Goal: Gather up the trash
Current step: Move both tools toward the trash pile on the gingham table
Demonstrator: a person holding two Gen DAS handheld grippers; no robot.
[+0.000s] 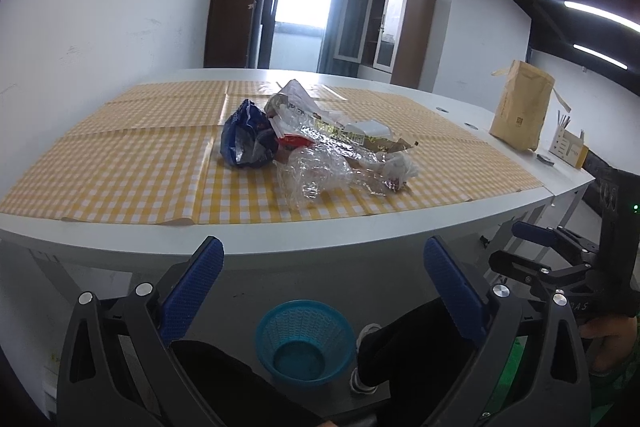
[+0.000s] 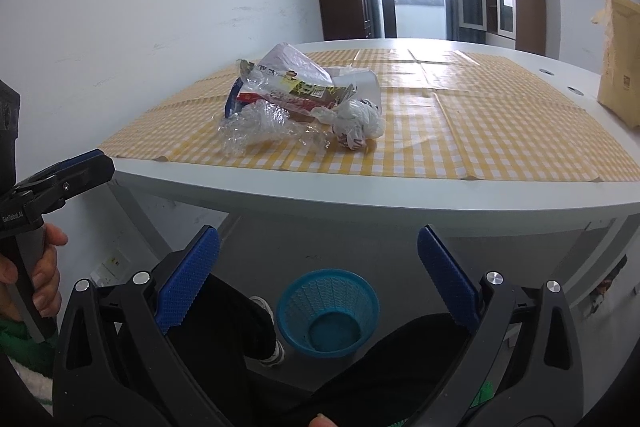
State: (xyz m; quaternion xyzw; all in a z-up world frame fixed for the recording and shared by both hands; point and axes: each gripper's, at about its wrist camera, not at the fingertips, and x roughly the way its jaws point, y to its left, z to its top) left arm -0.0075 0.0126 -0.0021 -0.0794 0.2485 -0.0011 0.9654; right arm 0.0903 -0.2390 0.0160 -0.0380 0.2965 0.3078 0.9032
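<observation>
A pile of trash (image 1: pixel 316 143) lies on the yellow checked cloth (image 1: pixel 120 163) of a white table: a blue crumpled bag (image 1: pixel 246 139), clear plastic wrap (image 1: pixel 316 171), printed wrappers and a white crumpled wad (image 1: pixel 400 169). The pile also shows in the right wrist view (image 2: pixel 304 99). A blue mesh bin (image 1: pixel 306 343) stands on the floor below the table edge, also in the right wrist view (image 2: pixel 328 311). My left gripper (image 1: pixel 324 259) is open and empty, held before the table edge. My right gripper (image 2: pixel 318 251) is open and empty, likewise below the edge.
A brown paper bag (image 1: pixel 520 107) stands at the table's right, with a small card box (image 1: pixel 568 147) beside it. The person's dark-clad legs and white shoes (image 1: pixel 366 359) flank the bin. The white wall is on the left, cabinets and a window behind.
</observation>
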